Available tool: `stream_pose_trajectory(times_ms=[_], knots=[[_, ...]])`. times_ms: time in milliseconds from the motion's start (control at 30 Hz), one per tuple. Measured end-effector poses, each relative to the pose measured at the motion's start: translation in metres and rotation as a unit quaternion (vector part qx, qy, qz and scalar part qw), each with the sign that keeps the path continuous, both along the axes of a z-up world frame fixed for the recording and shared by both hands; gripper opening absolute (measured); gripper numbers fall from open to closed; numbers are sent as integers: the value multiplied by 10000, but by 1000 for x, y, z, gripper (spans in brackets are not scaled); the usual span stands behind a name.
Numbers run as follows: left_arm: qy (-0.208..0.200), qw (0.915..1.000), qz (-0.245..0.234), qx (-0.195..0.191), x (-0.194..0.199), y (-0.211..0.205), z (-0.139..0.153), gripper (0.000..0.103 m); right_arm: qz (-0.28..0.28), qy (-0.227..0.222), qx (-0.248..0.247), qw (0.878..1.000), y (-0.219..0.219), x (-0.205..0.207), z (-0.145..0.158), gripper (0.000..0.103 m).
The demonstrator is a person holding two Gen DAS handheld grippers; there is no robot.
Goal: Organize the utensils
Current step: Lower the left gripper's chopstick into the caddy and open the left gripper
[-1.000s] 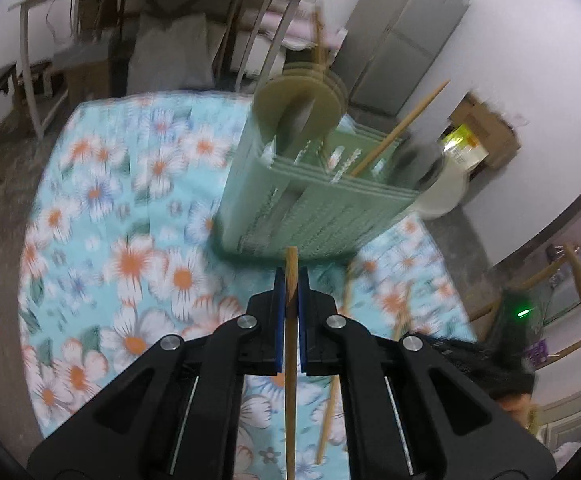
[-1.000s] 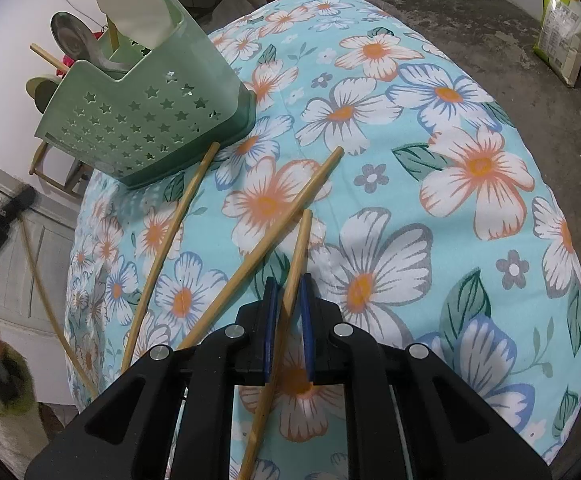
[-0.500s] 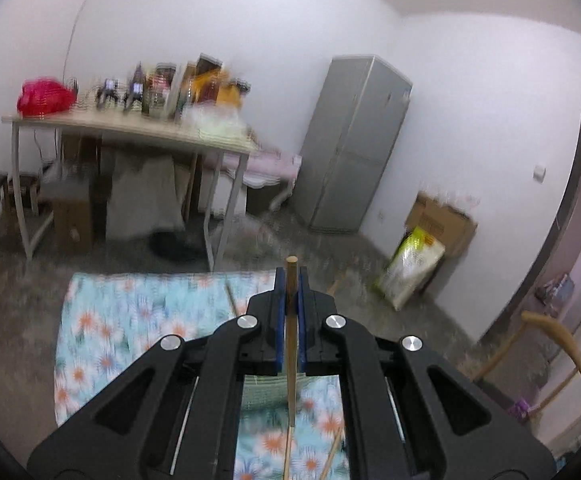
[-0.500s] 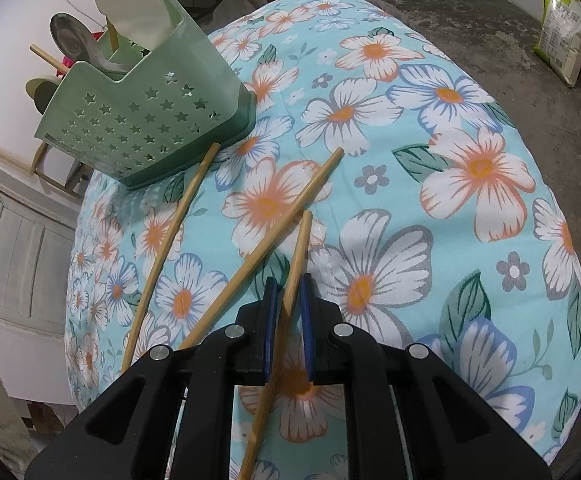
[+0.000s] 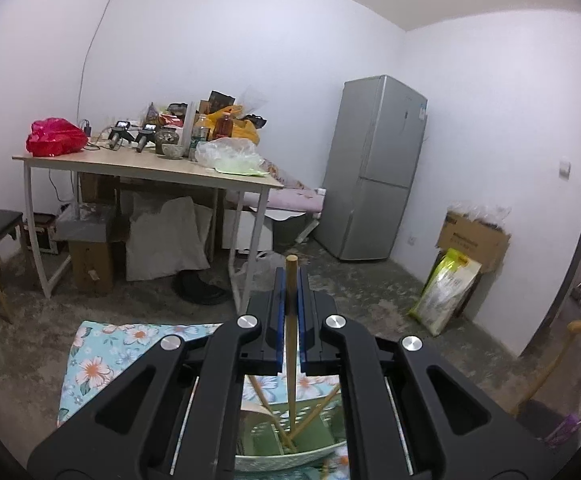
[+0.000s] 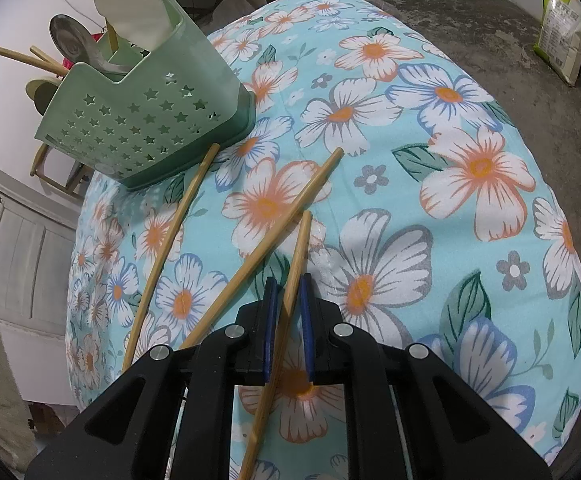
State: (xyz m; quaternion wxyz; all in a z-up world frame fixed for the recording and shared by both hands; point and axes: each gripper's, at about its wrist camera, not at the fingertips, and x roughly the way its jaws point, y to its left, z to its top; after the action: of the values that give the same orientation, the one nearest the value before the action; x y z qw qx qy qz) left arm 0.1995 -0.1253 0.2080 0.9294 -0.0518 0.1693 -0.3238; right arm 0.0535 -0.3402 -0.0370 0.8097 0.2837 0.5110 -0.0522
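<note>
Tabletop [image 6: 490,80], draped in a turquoise cloth printed with white and orange flowers, fills the right wrist view and shows as a strip at the lower left of the left wrist view. Room beyond it, largest first: grey refrigerator [image 5: 374,168] against the far wall, cluttered side table [image 5: 146,168] with a red bag [image 5: 56,136] on it, cardboard box [image 5: 472,236] and a yellow-green sack [image 5: 446,288] leaning at the right wall.

Green utensil caddy [image 6: 146,120], pierced with star-shaped holes, stands on the cloth at the upper left of the right wrist view; it holds a white scoop [image 6: 130,0], a metal spoon [image 6: 68,40] and several wooden sticks. In the left wrist view the caddy lies directly below the gripper, seen between the finger frames (partly hidden by them).

Left gripper [image 5: 290,280] is clamped on an upright chopstick [image 5: 291,320], whose top end rises just past the blue pads [image 5: 278,320] and whose lower end reaches down into the caddy, among the sticks already there.

Right gripper [image 6: 288,292] points steeply down at the cloth, its pads closed on a second chopstick [image 6: 298,256] that lies along the cloth and runs back under the gripper body.

Two loose chopsticks rest on the cloth to the left of it: the nearer loose chopstick [image 6: 274,248] slants up to the right; the farther loose chopstick [image 6: 170,240] ends touching the caddy's base.
</note>
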Motion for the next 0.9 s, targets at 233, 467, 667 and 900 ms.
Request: stream_pose_trajectory(times_ms=[233,467,667,900], knots=[[313,9994,-67,156,11,-1,-35,16,-11,-5,18,10000,0,0,0,11],[288,9995,156,12,3,25,-31,37,-16,-15,44,10000,-1,0,0,11],[256,9994,251,13,-15,47,-28,46,-88,-49,96,9999,-5,-1,1,11],[470,9980,274,316,-40,65,-49,51,-155,-45,62,9999,-7,2,1,11]])
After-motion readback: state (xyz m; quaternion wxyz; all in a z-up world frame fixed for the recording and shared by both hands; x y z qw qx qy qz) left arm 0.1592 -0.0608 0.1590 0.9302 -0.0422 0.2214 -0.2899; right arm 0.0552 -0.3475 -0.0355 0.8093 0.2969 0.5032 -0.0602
